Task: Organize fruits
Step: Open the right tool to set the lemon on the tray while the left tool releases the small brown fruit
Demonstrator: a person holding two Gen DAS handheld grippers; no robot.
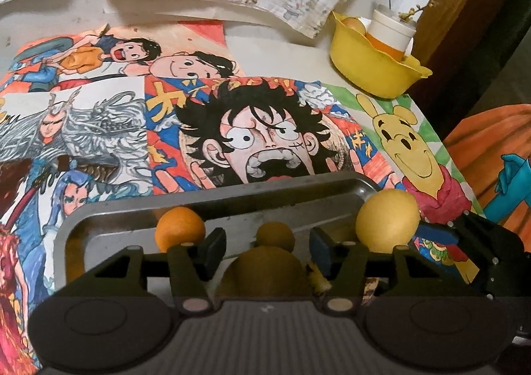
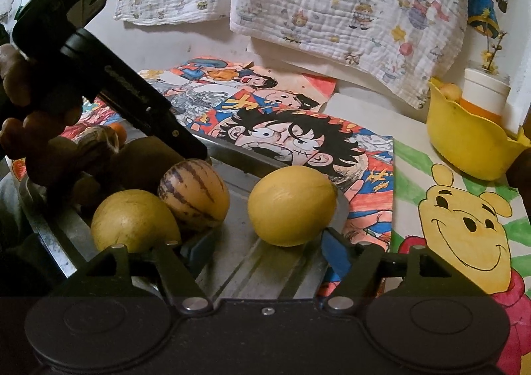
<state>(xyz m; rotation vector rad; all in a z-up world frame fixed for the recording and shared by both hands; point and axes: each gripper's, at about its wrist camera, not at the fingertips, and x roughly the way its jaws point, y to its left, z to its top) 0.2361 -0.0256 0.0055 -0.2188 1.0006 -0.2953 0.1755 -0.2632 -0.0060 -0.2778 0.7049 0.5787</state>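
A steel tray (image 1: 132,205) holds several fruits. In the left wrist view my left gripper (image 1: 267,252) is open over a brown fruit (image 1: 265,272) and a smaller one (image 1: 275,235); its pads touch neither. An orange (image 1: 179,229) lies to the left and a yellow fruit (image 1: 386,222) at the tray's right end. In the right wrist view my right gripper (image 2: 265,252) is open just short of that yellow fruit (image 2: 292,205), which rests on the tray (image 2: 249,268). A striped fruit (image 2: 194,194) and a yellow-green one (image 2: 132,220) lie to its left.
A yellow bowl (image 2: 464,142) with a white cup (image 2: 484,89) and a fruit stands at the back right. Cartoon drawings (image 1: 265,129) cover the table. Printed cloths (image 2: 348,3) hang behind. A hand (image 2: 36,129) holds the left tool's black body (image 2: 132,89) over the tray's left side.
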